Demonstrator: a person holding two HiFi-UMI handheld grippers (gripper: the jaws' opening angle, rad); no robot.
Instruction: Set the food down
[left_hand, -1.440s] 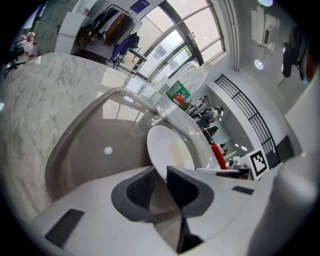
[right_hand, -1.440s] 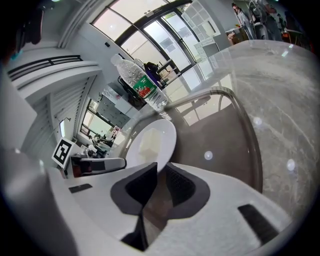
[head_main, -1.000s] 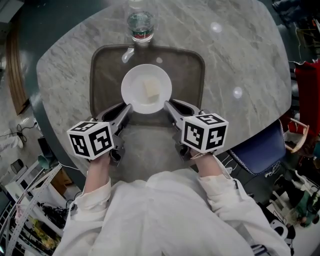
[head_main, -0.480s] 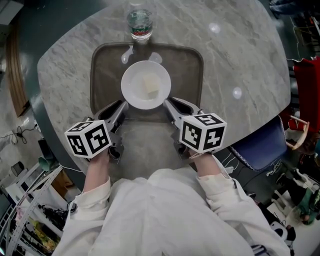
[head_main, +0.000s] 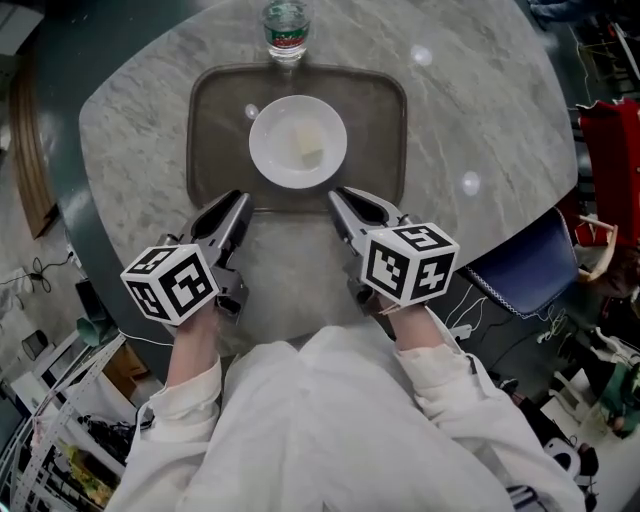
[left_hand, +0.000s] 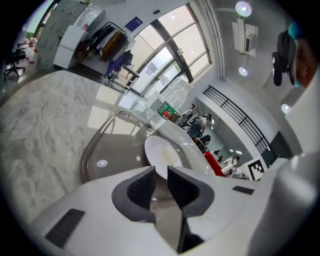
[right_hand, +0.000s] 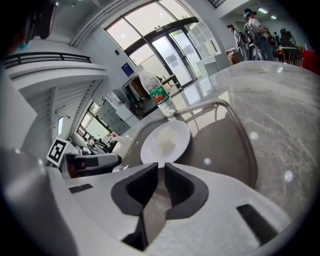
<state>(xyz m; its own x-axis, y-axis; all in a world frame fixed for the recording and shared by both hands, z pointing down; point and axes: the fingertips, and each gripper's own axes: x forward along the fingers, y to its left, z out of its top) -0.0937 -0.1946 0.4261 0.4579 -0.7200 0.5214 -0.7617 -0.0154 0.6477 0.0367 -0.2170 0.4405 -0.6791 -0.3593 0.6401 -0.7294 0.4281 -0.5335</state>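
A white plate (head_main: 298, 142) with a pale piece of food (head_main: 308, 148) sits in a brown tray (head_main: 205, 130) on the round marble table (head_main: 480, 110). My left gripper (head_main: 240, 198) hovers just short of the tray's near edge, its jaws a narrow gap apart and empty. My right gripper (head_main: 335, 194) mirrors it on the other side, also slightly apart and holding nothing. The left gripper view shows the plate (left_hand: 162, 149) beyond the empty left gripper (left_hand: 161, 172). In the right gripper view the plate (right_hand: 167, 140) lies ahead of the right gripper (right_hand: 161, 172).
A clear water bottle (head_main: 285, 25) with a green label stands just past the tray's far edge; the same bottle (right_hand: 157, 92) shows in the right gripper view. A blue chair (head_main: 520, 285) stands off the table's right side. Clutter lies on the floor at both sides.
Both grippers have drawn back from beside the plate, off the tray's near rim, toward the person and slightly up. The tray and plate stay on the table.
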